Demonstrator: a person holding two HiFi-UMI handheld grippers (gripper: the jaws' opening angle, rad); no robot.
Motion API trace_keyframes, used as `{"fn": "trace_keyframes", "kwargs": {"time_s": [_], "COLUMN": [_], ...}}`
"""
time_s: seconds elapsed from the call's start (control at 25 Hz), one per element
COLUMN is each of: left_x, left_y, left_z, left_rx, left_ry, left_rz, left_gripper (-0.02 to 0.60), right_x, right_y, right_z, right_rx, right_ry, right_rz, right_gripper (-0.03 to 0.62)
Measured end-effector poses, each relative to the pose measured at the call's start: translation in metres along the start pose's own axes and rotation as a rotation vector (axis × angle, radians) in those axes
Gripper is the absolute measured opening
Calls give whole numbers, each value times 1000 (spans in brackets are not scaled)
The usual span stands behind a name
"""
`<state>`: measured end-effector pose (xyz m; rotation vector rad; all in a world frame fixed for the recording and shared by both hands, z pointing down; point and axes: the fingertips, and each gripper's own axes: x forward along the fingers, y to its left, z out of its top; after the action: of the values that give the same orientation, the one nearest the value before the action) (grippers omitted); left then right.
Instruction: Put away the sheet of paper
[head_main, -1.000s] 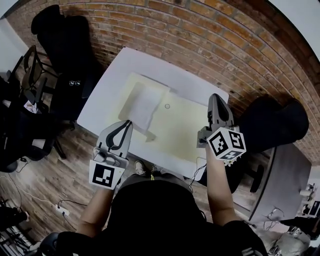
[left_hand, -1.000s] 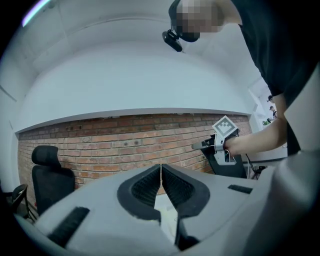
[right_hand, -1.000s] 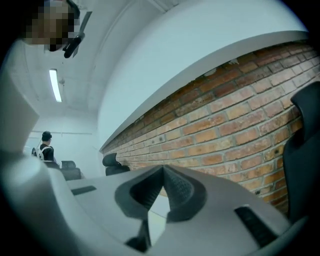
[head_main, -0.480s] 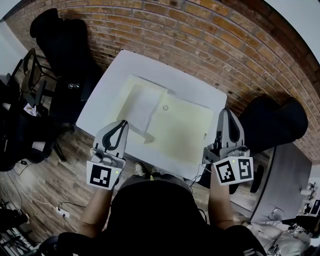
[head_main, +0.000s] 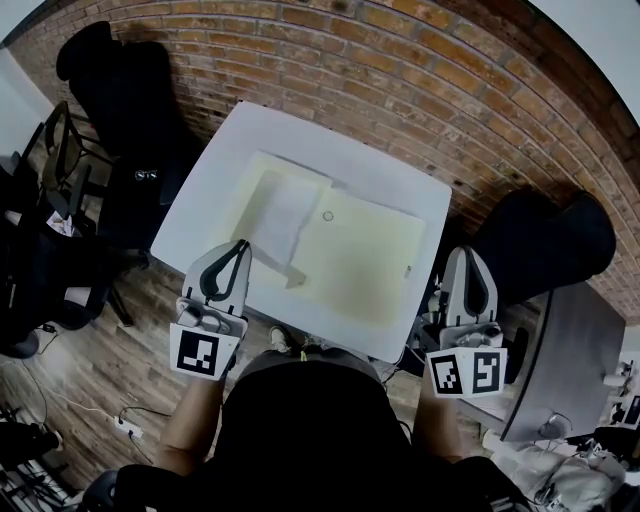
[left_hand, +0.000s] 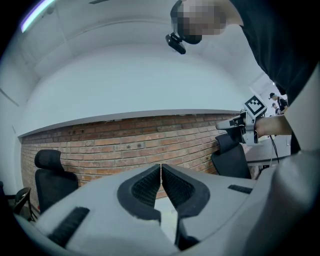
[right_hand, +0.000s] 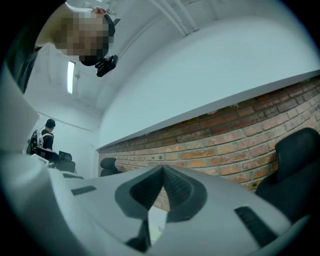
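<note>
Both grippers empty with jaws pressed together, paper flat on the white table (head_main: 262, 128)
Sheet of paper (head_main: 283, 212) on left half of cream folder (head_main: 372, 252); left gripper (head_main: 241, 246) at folder's near-left corner, right gripper (head_main: 465, 253) off table's right edge

I count one table (head_main: 400, 175), one yellow folder (head_main: 370, 260), one sheet of paper (head_main: 285, 210), two black chairs (head_main: 118, 75) (head_main: 548, 245), two grippers: left gripper (head_main: 243, 244), right gripper (head_main: 467, 251)

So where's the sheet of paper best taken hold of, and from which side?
By its near corner, from the person's side with the left claw, which is nearest. The sheet of paper lies flat on the yellowish folder; only that corner seems to lift, offering an edge.
</note>
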<state>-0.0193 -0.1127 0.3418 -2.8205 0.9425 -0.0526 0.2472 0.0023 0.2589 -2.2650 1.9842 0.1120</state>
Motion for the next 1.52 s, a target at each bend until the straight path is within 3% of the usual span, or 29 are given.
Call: {"fn": "trace_keyframes", "kwargs": {"time_s": [0.28,0.8,1.04,1.52], "left_x": [0,-29,-35,-23], "left_y": [0,25,33,31], "left_z": [18,20,17,34], "left_rx": [28,-5,-12,33], "left_ry": [-61,-50,-58,-85], "left_rz": [1,84,102,70], "left_gripper": [31,31,31,31], "right_x": [2,16,14,8], "right_y": [0,26,27,18], "right_z": [-2,-6,-9,-8], "right_rx": [-22,-85,-89,-80], "right_ry": [9,34,45,40], "right_rz": [-4,74,63,44], "right_gripper": [14,14,14,14]}}
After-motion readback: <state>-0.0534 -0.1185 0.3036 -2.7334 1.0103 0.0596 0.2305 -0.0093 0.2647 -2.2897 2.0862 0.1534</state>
